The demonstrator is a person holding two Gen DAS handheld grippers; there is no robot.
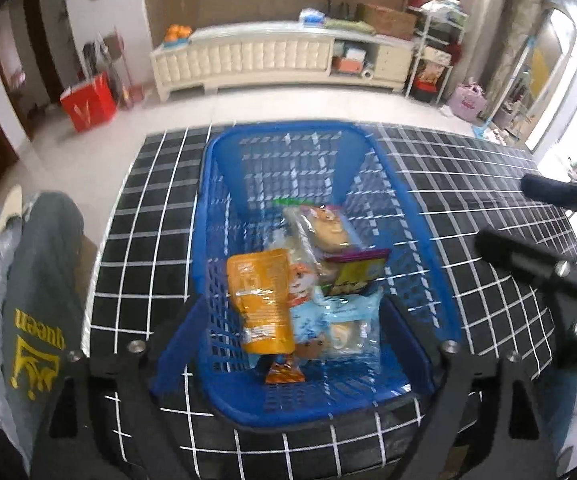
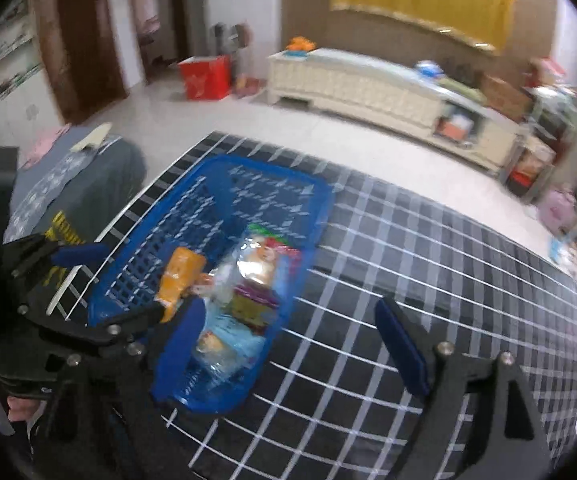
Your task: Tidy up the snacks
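The blue basket (image 1: pixel 288 148) stands on the surface (image 1: pixel 468 184), a black cloth with a white grid, and it holds all the snacks that can be seen. In the left wrist view an orange pouch (image 1: pixel 260 300) lies at about 9 o'clock in the pile, leaning toward the basket's left wall. At 12 o'clock from it lies a clear pack with a round bun (image 1: pixel 326 228), and a green packet edge (image 1: pixel 292 201) peeks out beyond that. A purple and yellow packet (image 1: pixel 354 274) sits at 3 o'clock of the pile, a pale blue pack (image 1: pixel 340 324) at 5 o'clock, and a small orange wrapper (image 1: pixel 284 374) at 6 o'clock, near the basket's closest rim.

The left hand-held gripper (image 1: pixel 290 344) hangs over the near end of the basket with its blue fingers spread wide apart, one at either side of the pile, and nothing is pinched between them. The right hand-held gripper (image 2: pixel 292 344) also stands wide apart and empty; in its own view its left finger (image 2: pixel 176 348) overlaps the basket's near end and its right finger (image 2: pixel 402 348) is over bare cloth at 3 o'clock of the basket.

A grey garment with yellow lettering (image 1: pixel 36 336) lies off the surface at 9 o'clock. Across the floor at 12 o'clock stand a cream cabinet (image 1: pixel 280 56) and a red bag (image 1: pixel 88 100).
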